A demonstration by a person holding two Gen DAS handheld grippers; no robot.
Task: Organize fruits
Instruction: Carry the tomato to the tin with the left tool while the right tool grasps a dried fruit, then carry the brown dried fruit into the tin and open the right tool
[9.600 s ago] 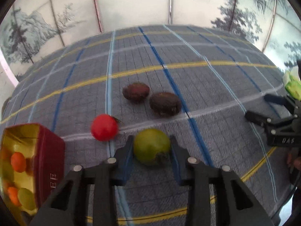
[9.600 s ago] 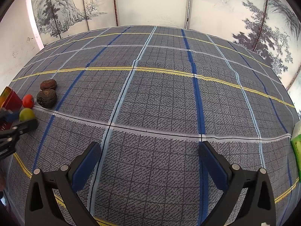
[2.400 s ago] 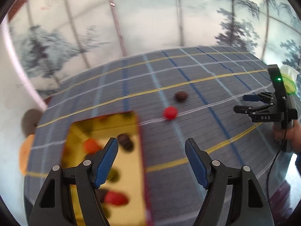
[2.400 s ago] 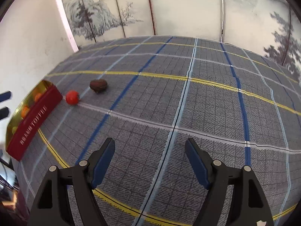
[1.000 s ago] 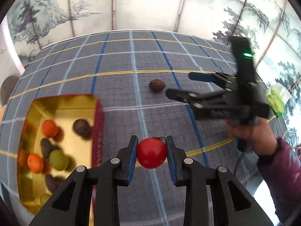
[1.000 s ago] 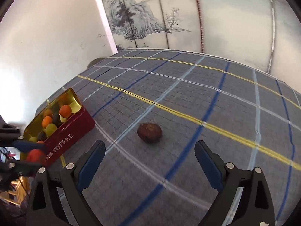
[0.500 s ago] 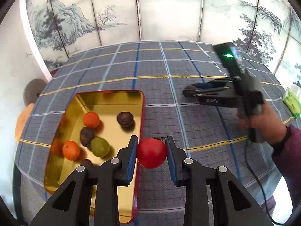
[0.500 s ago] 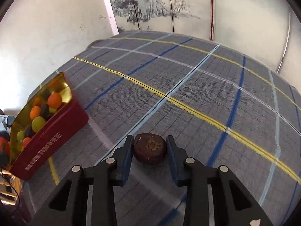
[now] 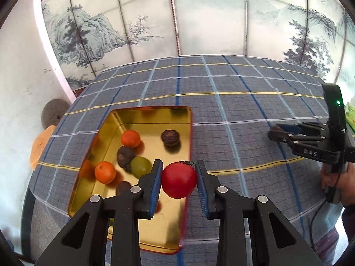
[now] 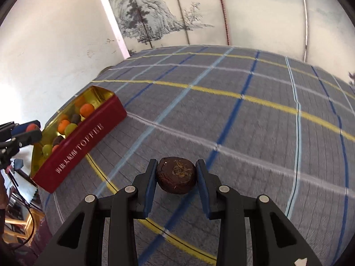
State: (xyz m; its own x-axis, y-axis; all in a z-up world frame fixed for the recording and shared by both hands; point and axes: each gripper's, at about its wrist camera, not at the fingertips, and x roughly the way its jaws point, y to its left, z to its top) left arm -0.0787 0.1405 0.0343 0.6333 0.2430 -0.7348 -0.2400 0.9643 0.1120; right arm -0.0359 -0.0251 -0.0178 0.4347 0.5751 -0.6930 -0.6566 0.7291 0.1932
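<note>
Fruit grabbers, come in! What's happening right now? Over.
Left gripper shut on red fruit, above the gold tin's edge. Right gripper shut on brown fruit, over the cloth, short of the tin. Nothing in the way.

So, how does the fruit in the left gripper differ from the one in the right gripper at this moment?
The red fruit in the left gripper is bright, smooth and glossy; the brown fruit in the right gripper is dark, dull and rough-skinned. The red fruit hangs over the edge of the gold tin; the brown fruit is out over the plaid cloth, away from the tin. Both are roundish and clamped between blue pads.
</note>
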